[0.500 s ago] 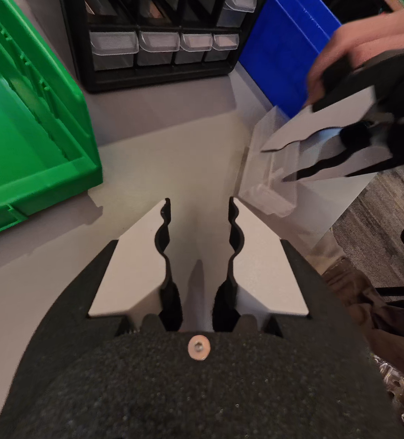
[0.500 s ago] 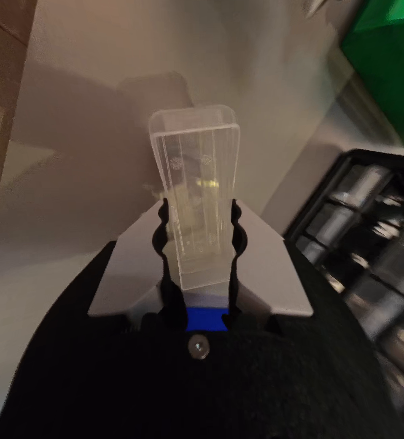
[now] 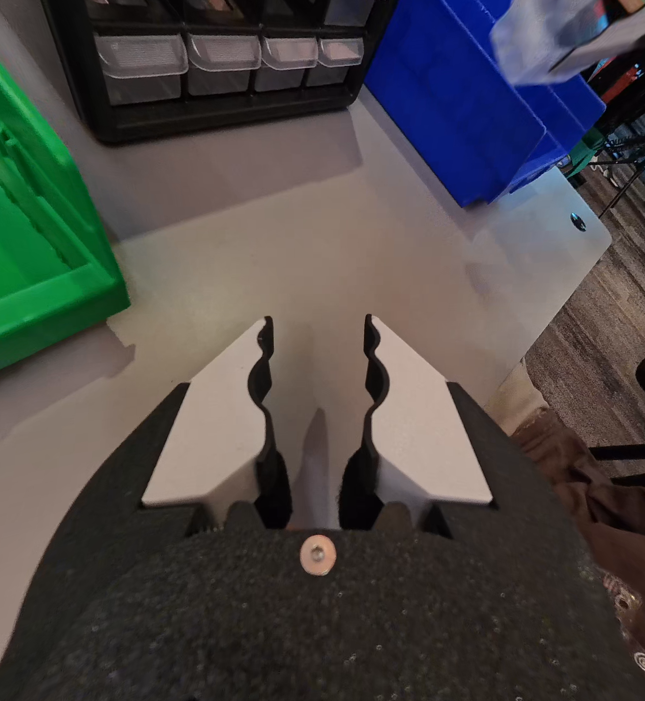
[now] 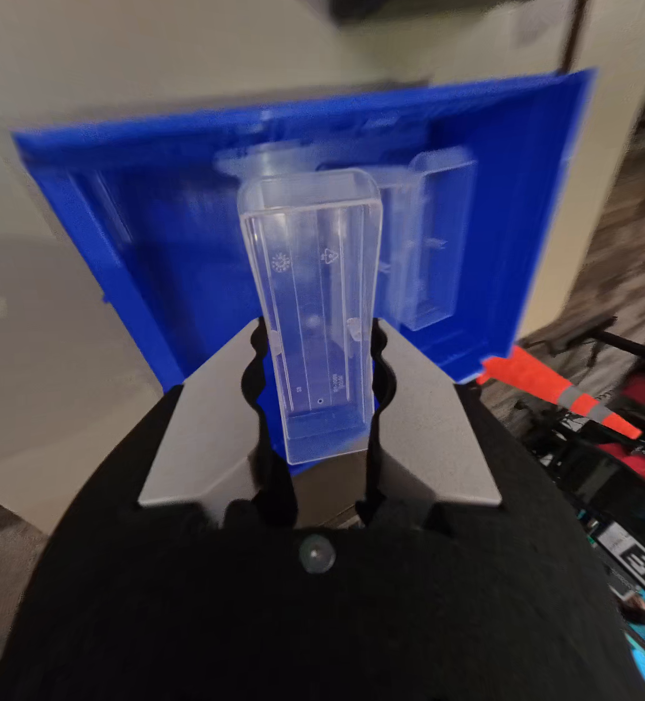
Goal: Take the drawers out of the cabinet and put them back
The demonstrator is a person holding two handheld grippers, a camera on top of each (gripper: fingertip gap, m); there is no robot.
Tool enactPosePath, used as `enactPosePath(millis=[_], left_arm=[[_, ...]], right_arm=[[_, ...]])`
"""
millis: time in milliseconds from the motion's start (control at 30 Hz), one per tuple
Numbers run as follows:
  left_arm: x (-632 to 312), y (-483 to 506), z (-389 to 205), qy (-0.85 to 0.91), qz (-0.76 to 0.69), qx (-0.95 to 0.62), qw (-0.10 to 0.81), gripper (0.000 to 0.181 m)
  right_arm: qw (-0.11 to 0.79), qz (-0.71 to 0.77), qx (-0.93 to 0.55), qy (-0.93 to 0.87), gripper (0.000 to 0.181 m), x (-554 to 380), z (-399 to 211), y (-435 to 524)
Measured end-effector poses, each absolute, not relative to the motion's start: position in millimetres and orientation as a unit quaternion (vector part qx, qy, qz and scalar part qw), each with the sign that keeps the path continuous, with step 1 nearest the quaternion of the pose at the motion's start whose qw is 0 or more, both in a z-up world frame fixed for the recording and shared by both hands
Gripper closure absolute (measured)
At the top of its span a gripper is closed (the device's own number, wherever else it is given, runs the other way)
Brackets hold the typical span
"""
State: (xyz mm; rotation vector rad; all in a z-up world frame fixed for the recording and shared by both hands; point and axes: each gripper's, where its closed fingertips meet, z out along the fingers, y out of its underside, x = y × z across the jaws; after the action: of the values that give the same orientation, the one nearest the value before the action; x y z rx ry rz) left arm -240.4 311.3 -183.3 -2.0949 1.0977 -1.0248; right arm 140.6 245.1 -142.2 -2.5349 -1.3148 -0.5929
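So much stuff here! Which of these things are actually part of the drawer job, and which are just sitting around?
Part of the job:
- right gripper, shut on a clear drawer
- black cabinet with its drawers
- blue bin, already holding other clear drawers
- left gripper, open and empty

Just lying about:
- green bin
- orange cone
- grey table

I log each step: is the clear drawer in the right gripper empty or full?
Empty: the clear drawer, clamped in the right gripper, shows only the blue bin through its walls.
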Motion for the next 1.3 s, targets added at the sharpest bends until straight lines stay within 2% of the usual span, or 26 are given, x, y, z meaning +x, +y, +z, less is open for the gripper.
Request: enactPosePath(millis=[67, 200, 433, 533, 667, 733, 833, 900, 967, 1100, 1133, 1167, 1300], left_arm=[[-239.7, 310.2, -184.8, 0.414, -0.377, -0.781, 0.277, 0.135], [-241.8, 311.3, -182.9, 0.412, -0.374, -0.781, 0.284, 0.135], [-248.8, 318.8, -183.1, 0.397, -0.379, -0.787, 0.283, 0.136], [-250.0, 318.8, -182.1, 0.397, -0.381, -0.785, 0.285, 0.135], [-247.1, 315.5, -178.0, 0.406, -0.385, -0.776, 0.292, 0.137], [-242.7, 316.6, -155.8, 0.403, -0.409, -0.749, 0.330, 0.153], [-225.2, 326.1, -88.4, 0.417, -0.464, -0.654, 0.428, 0.160], [-208.3, 340.5, -47.4, 0.471, -0.437, -0.609, 0.465, 0.160], [-185.7, 363.2, -3.2, 0.517, -0.391, -0.581, 0.492, 0.160], [-123.8, 413.5, 76.2, 0.556, -0.340, -0.556, 0.515, 0.161], [-104.1, 421.1, 79.3, 0.597, -0.324, -0.545, 0.492, 0.170], [-85.7, 431.9, 74.7, 0.635, -0.298, -0.540, 0.465, 0.181], [-33.8, 483.4, 26.0, 0.728, -0.190, -0.563, 0.342, 0.181]], right_arm=[[0.077, -0.190, -0.866, -0.455, 0.126, 149.0, -176.5, 244.6], [0.063, -0.194, -0.862, -0.465, 0.125, 160.9, -212.4, 263.1], [0.063, -0.205, -0.849, -0.483, 0.121, 171.4, -220.1, 278.3], [0.080, -0.191, -0.866, -0.455, 0.112, 168.3, -219.2, 276.9], [0.199, -0.176, -0.881, -0.393, 0.108, 150.7, -189.9, 285.3], [0.279, -0.196, -0.875, -0.343, 0.110, 143.6, -158.0, 288.4], [0.478, -0.187, -0.824, -0.241, 0.119, 112.1, -80.6, 300.9], [0.638, -0.125, -0.743, -0.157, 0.127, 82.9, -16.4, 309.3], [0.732, -0.086, -0.662, -0.137, 0.134, 52.2, 22.2, 311.3], [0.779, -0.195, -0.594, -0.047, 0.137, 18.7, 39.5, 318.5], [0.785, -0.211, -0.582, -0.015, 0.138, 10.5, 35.8, 318.4], [0.789, -0.223, -0.572, 0.008, 0.139, 0.7, 27.7, 318.6], [0.760, -0.286, -0.581, 0.047, 0.149, -41.7, -27.5, 331.5]])
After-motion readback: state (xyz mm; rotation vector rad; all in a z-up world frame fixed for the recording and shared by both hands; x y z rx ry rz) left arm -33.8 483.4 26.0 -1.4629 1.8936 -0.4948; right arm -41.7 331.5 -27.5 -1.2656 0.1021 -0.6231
